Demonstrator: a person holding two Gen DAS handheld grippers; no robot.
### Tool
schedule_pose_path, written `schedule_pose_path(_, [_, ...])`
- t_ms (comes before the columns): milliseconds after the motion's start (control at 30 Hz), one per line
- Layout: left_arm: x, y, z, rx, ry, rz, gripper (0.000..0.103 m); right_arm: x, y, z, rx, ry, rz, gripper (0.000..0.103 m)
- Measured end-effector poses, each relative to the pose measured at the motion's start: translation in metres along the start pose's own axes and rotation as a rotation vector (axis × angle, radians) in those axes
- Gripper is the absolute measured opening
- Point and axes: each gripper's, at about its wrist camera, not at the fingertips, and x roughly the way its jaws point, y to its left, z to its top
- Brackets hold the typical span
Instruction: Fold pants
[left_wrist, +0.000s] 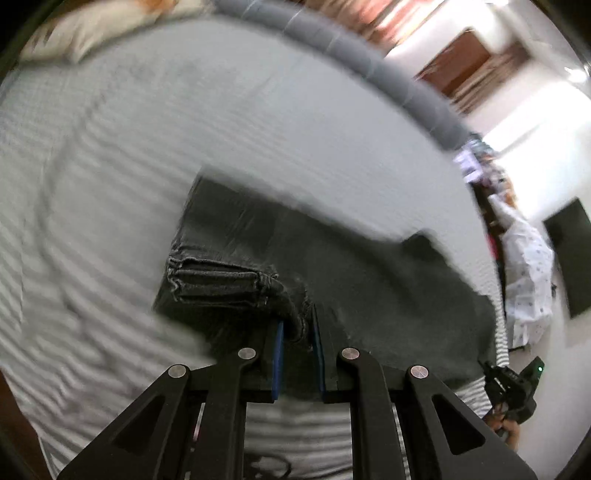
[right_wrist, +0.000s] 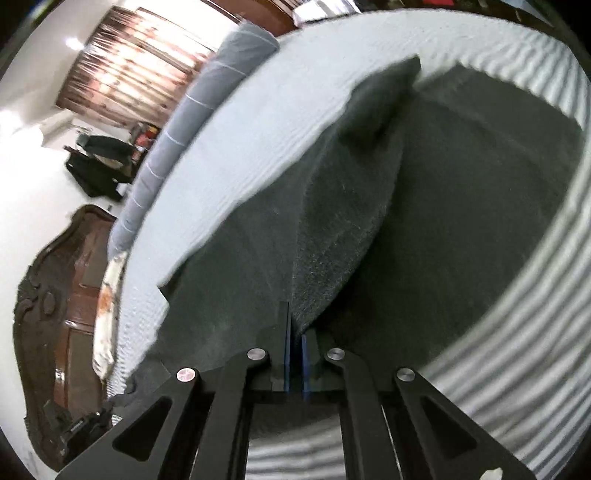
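Note:
Dark grey pants (left_wrist: 303, 254) lie spread on a striped bed sheet (left_wrist: 147, 147). In the left wrist view my left gripper (left_wrist: 297, 334) is shut on the pants' hem cuff (left_wrist: 221, 284), which bunches between the blue pads. The right gripper (left_wrist: 511, 387) shows at the far right edge there. In the right wrist view my right gripper (right_wrist: 294, 334) is shut on a raised fold of the pants (right_wrist: 332, 229), and the cloth rises from its pads in a ridge. More of the pants lies flat to the right (right_wrist: 480, 177).
A grey bolster (left_wrist: 369, 62) runs along the bed's far edge, also seen as a grey bolster (right_wrist: 207, 99). A patterned pillow (left_wrist: 85, 33) lies at the back left. Dark wooden furniture (right_wrist: 66, 288) and a curtained window (right_wrist: 136, 62) stand beyond the bed.

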Motion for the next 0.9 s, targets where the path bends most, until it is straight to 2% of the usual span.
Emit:
schedule_pose_path(33, [0.011, 0.012, -0.007, -0.027, 0.039, 0.020, 0.014, 0.002, -0.005, -0.005, 0.008, 0.009, -0.005, 0.005])
schedule_pose_path(133, [0.028, 0.027, -0.023, -0.064, 0.093, 0.048, 0.014, 0.005, -0.013, -0.012, 0.014, 0.028, -0.027, 0.005])
schedule_pose_path(200, [0.029, 0.028, -0.027, -0.067, 0.079, 0.047, 0.015, 0.003, -0.014, -0.011, 0.016, 0.026, -0.028, 0.004])
schedule_pose_path(333, [0.032, 0.016, -0.027, -0.020, 0.063, 0.094, 0.015, 0.000, -0.015, -0.011, 0.002, 0.021, -0.040, 0.004])
schedule_pose_path(400, [0.034, 0.008, -0.028, 0.023, 0.050, 0.132, 0.017, 0.007, -0.016, -0.012, -0.008, 0.036, -0.049, 0.005])
schedule_pose_path(433, [0.033, 0.003, -0.030, 0.052, 0.042, 0.152, 0.017, 0.008, -0.018, -0.012, -0.005, 0.040, -0.035, 0.008])
schedule_pose_path(567, [0.025, -0.015, -0.037, 0.115, 0.029, 0.196, 0.026, 0.007, -0.026, -0.009, 0.042, 0.052, 0.039, 0.013])
schedule_pose_path(700, [0.009, -0.041, -0.051, 0.211, -0.006, 0.214, 0.031, 0.004, -0.031, -0.003, 0.058, 0.056, 0.094, 0.017])
schedule_pose_path(800, [-0.002, -0.072, -0.070, 0.326, -0.062, 0.221, 0.033, 0.004, -0.035, 0.005, 0.083, 0.060, 0.155, 0.018])
schedule_pose_path(900, [0.000, -0.120, -0.091, 0.483, -0.100, 0.188, 0.035, 0.006, -0.041, 0.011, 0.122, 0.063, 0.209, 0.018])
